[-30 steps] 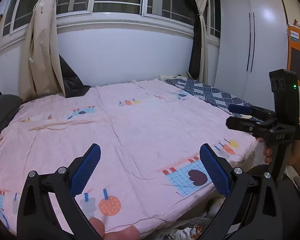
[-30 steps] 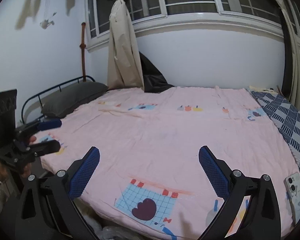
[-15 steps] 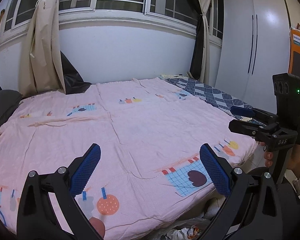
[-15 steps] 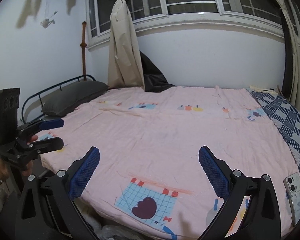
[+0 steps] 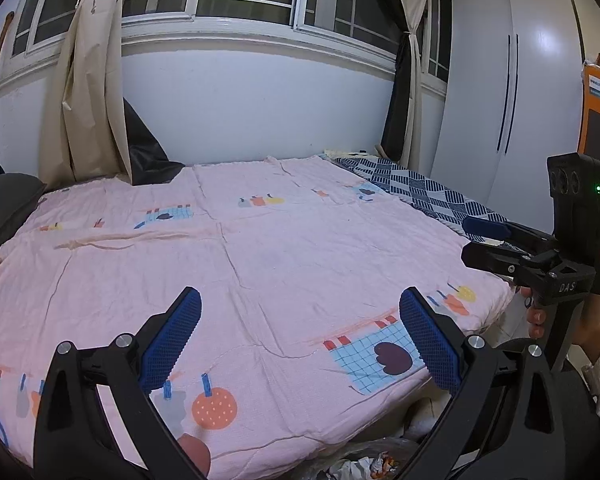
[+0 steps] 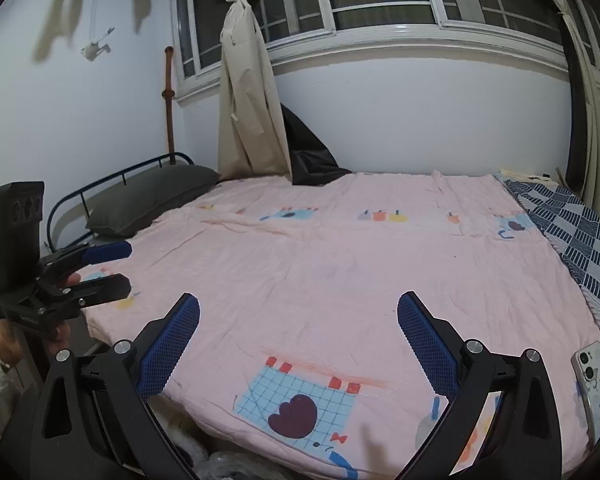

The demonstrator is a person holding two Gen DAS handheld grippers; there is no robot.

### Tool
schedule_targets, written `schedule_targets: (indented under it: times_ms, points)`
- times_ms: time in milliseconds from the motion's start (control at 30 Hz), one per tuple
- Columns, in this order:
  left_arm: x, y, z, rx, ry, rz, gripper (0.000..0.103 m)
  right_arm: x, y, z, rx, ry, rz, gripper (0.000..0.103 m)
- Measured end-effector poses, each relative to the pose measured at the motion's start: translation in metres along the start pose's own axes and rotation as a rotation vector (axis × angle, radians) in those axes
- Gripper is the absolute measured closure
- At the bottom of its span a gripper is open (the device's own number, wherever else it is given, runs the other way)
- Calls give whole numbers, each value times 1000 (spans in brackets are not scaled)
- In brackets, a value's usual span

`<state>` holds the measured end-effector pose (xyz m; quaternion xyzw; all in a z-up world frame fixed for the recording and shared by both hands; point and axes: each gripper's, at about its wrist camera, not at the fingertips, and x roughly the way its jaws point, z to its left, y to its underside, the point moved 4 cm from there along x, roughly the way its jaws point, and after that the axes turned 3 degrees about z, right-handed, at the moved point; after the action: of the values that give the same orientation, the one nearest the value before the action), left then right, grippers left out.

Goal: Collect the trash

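Both the left gripper (image 5: 298, 336) and right gripper (image 6: 298, 340) hover over a pink bed (image 5: 300, 248), fingers spread wide and holding nothing. Crumpled trash (image 5: 363, 466) lies in a heap below the bed's near edge; whether collecting is finished cannot be told.

left gripper (image 5: 300, 336) tilted down slightly, bed (image 5: 260, 264) sits higher in view, right gripper (image 5: 484, 240) lower in frame
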<state>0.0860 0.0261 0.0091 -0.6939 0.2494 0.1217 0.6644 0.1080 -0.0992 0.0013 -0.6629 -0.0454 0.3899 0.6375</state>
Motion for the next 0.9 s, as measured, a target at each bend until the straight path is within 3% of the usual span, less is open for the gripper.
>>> schedule_targets:
  times_ms: [900]
  points:
    - [1,0,-3,10,-16,12,6,6,2,8,-9,-3,19,8]
